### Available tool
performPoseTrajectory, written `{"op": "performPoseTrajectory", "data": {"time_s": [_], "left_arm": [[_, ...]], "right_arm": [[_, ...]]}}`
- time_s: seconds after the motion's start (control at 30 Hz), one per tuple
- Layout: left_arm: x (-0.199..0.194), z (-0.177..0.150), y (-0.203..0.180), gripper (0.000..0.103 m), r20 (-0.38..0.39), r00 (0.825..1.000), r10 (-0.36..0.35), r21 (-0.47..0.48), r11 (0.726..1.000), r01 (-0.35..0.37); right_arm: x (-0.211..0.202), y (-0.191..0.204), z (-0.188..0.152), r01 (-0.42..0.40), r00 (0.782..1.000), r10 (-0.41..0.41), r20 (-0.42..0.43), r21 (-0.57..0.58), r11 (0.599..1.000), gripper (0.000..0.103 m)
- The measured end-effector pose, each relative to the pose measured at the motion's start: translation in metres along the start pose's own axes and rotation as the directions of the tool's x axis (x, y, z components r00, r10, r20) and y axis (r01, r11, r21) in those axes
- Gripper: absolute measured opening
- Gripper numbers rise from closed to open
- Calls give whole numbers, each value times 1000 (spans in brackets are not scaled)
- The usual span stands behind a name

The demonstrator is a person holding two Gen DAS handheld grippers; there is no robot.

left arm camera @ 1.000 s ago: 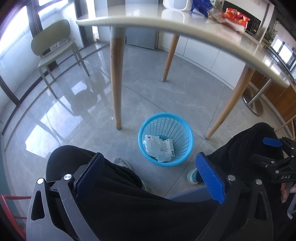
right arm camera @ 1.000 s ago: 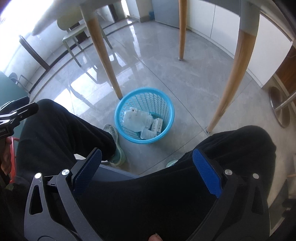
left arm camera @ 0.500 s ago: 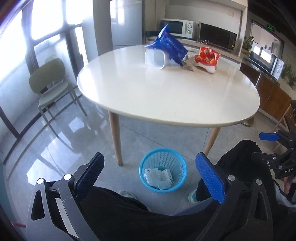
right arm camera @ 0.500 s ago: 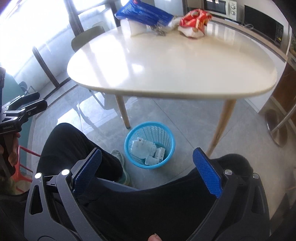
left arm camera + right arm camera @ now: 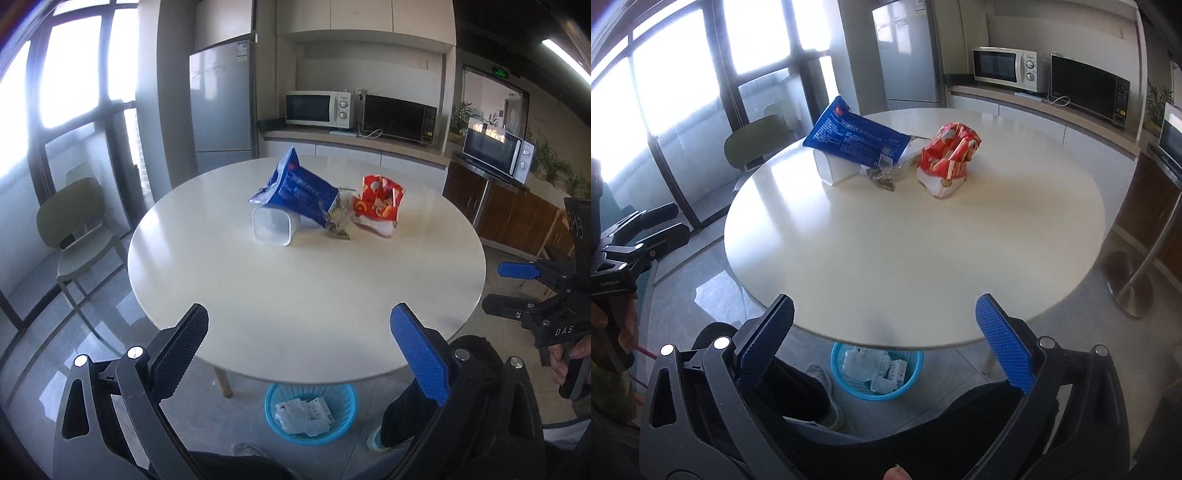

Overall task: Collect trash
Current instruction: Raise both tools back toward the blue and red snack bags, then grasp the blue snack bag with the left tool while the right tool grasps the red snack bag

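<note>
Above the round white tabletop (image 5: 306,280), both views have swung up from the floor within the last second, so the blue mesh plastic wastebasket (image 5: 311,413), already holding white scraps, now sits at the frame bottom under the near edge. The left hand-held gripper (image 5: 299,347) and right hand-held gripper (image 5: 884,338) are both spread wide and empty. The blue foil bag (image 5: 295,192), white plastic tub (image 5: 272,229), clear crumpled wrapper (image 5: 340,221) and red snack bag (image 5: 376,206), well ahead, look like the next pickups.

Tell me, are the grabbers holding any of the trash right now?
No. The left gripper and the right gripper are both open and empty. The blue bag and red bag lie on the table.
</note>
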State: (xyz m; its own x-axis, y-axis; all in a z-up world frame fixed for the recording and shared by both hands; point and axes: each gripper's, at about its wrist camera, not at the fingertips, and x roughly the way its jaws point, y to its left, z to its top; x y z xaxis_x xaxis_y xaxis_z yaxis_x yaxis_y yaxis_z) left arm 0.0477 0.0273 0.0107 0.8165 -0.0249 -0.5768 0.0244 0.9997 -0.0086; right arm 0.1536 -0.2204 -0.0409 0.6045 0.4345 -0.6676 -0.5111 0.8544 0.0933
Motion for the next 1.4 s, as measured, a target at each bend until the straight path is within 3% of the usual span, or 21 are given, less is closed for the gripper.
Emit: {"op": "performPoseTrajectory", "data": {"time_s": [0.27,0.5,0.6,0.9,1.17,1.23,1.3,1.4], "left_arm": [[27,35,2,97,22,1000,-13,24,1000,13],[64,56,8,93,-3,1000,-11,43,999,12],[78,68,16,92,-3,1000,-10,28,1000,10],[125,101,28,76,-48,999,-21,5,1000,21],[172,115,21,45,-124,992,-15,59,998,22],[183,113,20,25,-149,989,2,78,997,9],[185,111,19,13,-152,988,9,86,996,4],[178,107,17,8,-134,991,-15,83,996,26]], "right_arm": [[18,-21,40,34,998,-35,43,21,999,94],[46,-43,75,60,997,-63,44,58,997,94],[57,-47,88,43,998,-45,42,62,997,94],[109,-61,119,74,997,-73,-11,69,995,84],[152,-88,135,110,992,-101,-75,131,985,71],[162,-93,136,97,992,-83,-96,145,985,63],[171,-97,135,75,992,-56,-117,162,984,50],[176,-97,134,50,992,-30,-126,161,986,30]]}}
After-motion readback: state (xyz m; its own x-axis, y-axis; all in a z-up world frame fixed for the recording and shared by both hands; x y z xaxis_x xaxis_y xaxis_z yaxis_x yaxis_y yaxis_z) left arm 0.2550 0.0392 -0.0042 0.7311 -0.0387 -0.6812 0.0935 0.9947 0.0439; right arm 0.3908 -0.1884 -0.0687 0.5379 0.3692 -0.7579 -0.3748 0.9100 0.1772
